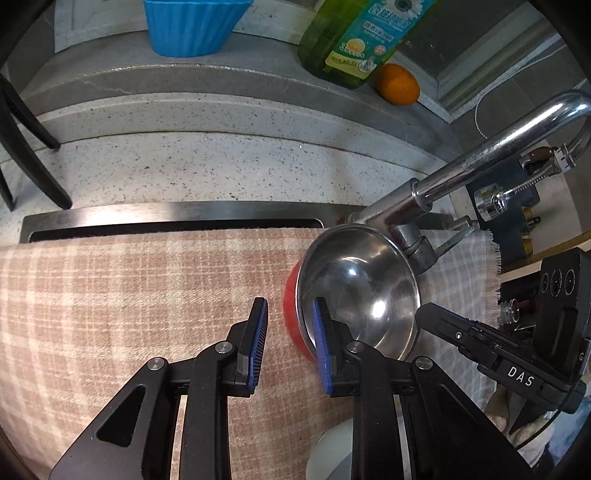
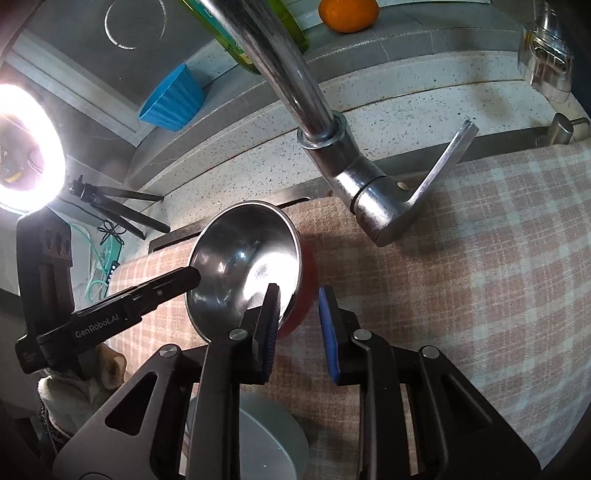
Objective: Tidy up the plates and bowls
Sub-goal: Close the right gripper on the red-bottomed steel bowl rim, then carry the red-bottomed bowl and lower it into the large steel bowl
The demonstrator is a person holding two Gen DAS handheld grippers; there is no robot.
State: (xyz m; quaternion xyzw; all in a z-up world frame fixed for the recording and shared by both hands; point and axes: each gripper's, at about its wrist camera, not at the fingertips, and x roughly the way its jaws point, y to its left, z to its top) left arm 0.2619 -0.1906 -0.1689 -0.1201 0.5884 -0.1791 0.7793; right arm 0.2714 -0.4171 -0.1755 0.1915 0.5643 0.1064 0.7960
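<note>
steel bowl (image 1: 364, 291) beside tap (image 1: 406, 206): light, stiff, slippery; grip thin rim. left tongs (image 1: 290, 343) and right tongs (image 2: 299, 326) straddle rim, gaping, not clamped.

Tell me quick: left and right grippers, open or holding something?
Left gripper: open, straddling the bowl rim, not clamped.
Right gripper: open, also straddling the rim.

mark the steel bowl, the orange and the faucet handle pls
steel bowl (image 1: 364, 291): left wrist view, on its shiny inner wall.
orange (image 2: 348, 14): right wrist view, middle of the peel.
faucet handle (image 2: 448, 157): right wrist view, midway along the flat lever.
</note>
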